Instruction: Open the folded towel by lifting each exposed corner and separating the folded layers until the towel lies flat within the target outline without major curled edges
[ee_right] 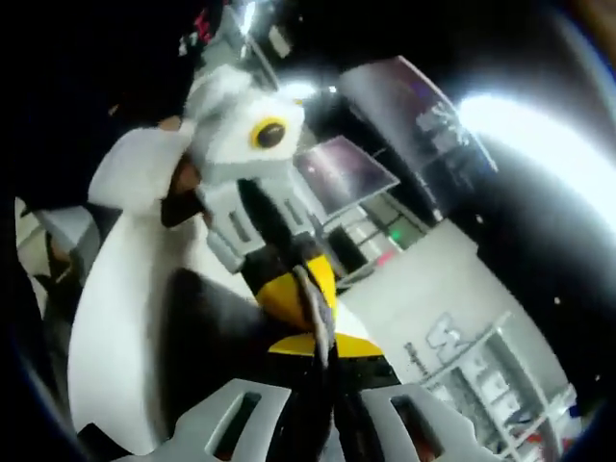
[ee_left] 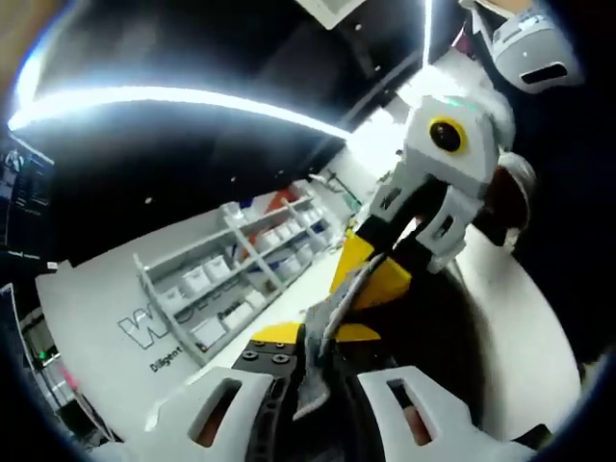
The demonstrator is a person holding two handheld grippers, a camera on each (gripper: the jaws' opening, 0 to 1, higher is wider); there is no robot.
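Note:
The grey towel hangs up in the air as a thin bunched strip stretched between my two grippers, which face each other closely. In the left gripper view, my left gripper is shut on one end of it, yellow tips pressed together. The right gripper comes in from the upper right, white with yellow jaws, shut on the other end. In the right gripper view, my right gripper clamps the towel, and the left gripper holds it just beyond. The rest of the towel is hidden.
White shelving with small bins stands behind a white panel with lettering. A white curved tabletop lies at the right, seen again in the right gripper view. A bright light strip and tilted screens are overhead.

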